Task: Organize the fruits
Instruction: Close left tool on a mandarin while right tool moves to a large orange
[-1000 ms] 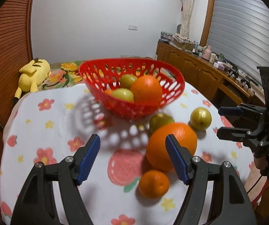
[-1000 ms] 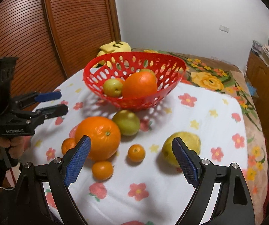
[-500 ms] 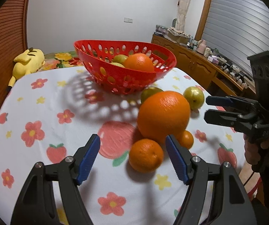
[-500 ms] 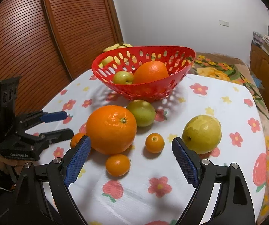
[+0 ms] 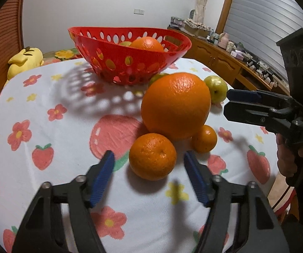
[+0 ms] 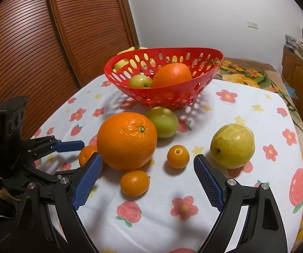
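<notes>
A red basket (image 5: 100, 42) (image 6: 212, 71) holds a big orange (image 6: 171, 74) and a green apple (image 6: 140, 81). In front lie a large orange (image 5: 175, 107) (image 6: 127, 140), a green fruit (image 6: 162, 121), a yellow-green apple (image 6: 232, 145) (image 5: 215, 88) and three small tangerines. My left gripper (image 5: 149, 162) is open, its blue pads on either side of a tangerine (image 5: 152, 156) (image 6: 87, 154), not touching. My right gripper (image 6: 148, 164) is open low over two tangerines (image 6: 134, 182) (image 6: 177, 156).
The table wears a white cloth (image 5: 46, 130) with flower and strawberry prints. A yellow plush toy (image 5: 25, 60) lies at its far left edge. A wooden sideboard (image 5: 225, 63) with clutter runs along the right. A slatted wooden door (image 6: 46, 42) stands beside the table.
Both grippers have dropped lower and moved in toward the loose fruit. The left gripper now brackets the nearest tangerine. Nothing has been taken hold of.
</notes>
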The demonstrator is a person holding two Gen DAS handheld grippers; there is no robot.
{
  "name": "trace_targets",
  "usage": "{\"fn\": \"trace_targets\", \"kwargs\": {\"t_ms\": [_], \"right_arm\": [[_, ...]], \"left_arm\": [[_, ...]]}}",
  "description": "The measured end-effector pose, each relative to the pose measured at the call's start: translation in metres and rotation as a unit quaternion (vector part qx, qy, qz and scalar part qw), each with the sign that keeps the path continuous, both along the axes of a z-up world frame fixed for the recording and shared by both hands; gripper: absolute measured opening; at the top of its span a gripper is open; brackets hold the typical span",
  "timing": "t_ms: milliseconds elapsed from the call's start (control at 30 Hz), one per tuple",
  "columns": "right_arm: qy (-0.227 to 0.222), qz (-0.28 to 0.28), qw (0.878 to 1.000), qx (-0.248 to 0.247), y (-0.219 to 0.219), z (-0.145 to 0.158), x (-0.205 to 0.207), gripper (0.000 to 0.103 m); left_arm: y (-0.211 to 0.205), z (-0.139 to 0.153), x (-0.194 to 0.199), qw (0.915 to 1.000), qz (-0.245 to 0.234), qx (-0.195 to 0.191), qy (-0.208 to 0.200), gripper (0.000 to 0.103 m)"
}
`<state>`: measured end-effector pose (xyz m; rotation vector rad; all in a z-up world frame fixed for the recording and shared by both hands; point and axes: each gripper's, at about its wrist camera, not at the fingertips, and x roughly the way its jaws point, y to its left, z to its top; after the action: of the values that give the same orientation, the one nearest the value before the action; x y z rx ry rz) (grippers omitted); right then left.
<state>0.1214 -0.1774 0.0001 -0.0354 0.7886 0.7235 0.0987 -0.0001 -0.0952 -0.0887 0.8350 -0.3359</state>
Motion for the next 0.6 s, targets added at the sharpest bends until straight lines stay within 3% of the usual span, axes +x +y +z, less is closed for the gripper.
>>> {"fn": "trace_targets", "kwargs": {"t_ms": [200, 600], "right_arm": [[0.003, 0.001, 1.000, 0.002, 0.004, -0.004, -0.001, 0.090], [-0.003, 0.014, 1.000, 0.004, 0.025, -0.010, 0.002, 0.091]], "left_arm": [[0.002, -0.003, 0.001, 0.9999, -0.006, -0.013, 0.003, 0.045], [0.024, 0.003, -0.001, 0.9997, 0.019, -0.009, -0.010, 0.045]]}}
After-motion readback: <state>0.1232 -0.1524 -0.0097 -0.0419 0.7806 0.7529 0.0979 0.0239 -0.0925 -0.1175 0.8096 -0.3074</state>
